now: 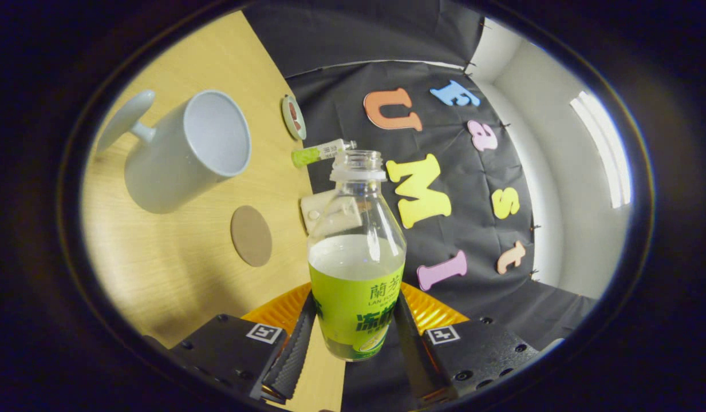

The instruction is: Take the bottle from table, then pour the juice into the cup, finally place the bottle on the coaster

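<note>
Claw point(353, 332) clamped on juice bottle point(355, 269), both fingers pressing its labelled sides; cap off, roughly half full. Round coaster point(251, 235) just beyond on tabletop point(175, 263); white cup point(186, 150) farther past it.

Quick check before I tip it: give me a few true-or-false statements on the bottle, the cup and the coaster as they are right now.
1. The hand-held gripper is shut on the bottle. True.
2. The bottle still has its cap on. False: its neck is open.
3. The bottle holds liquid. True: roughly up to the top of its label.
4. The cup is already full of juice. False: its inside looks empty.
5. The bottle stands on the coaster. False: the coaster lies bare on the table, between cup and bottle.
</note>
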### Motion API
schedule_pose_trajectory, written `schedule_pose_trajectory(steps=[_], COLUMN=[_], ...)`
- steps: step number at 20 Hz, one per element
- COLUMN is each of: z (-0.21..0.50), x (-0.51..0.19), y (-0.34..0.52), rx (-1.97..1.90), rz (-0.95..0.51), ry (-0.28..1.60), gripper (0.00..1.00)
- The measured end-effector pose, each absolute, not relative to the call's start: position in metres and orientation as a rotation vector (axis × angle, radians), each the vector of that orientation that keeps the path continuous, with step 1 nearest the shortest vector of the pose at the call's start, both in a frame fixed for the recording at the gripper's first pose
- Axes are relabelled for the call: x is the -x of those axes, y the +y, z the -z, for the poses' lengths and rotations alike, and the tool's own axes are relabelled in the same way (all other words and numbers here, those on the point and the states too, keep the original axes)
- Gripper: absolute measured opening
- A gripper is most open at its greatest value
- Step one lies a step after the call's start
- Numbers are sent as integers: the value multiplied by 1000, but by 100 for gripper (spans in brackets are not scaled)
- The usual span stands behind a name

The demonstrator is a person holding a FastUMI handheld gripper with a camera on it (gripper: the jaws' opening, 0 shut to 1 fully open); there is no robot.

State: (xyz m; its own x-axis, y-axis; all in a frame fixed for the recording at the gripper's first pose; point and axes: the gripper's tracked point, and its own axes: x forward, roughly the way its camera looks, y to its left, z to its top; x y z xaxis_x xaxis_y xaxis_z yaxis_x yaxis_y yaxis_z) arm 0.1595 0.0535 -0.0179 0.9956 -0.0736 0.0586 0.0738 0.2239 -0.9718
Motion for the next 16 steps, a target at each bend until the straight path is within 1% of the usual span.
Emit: schedule_pose_trajectory(steps=[8,16], z=[1,-15], x=[-155,-153], y=[77,81], rx=[1545,1685], rz=[108,120], ry=[-93,-129], gripper=[77,77])
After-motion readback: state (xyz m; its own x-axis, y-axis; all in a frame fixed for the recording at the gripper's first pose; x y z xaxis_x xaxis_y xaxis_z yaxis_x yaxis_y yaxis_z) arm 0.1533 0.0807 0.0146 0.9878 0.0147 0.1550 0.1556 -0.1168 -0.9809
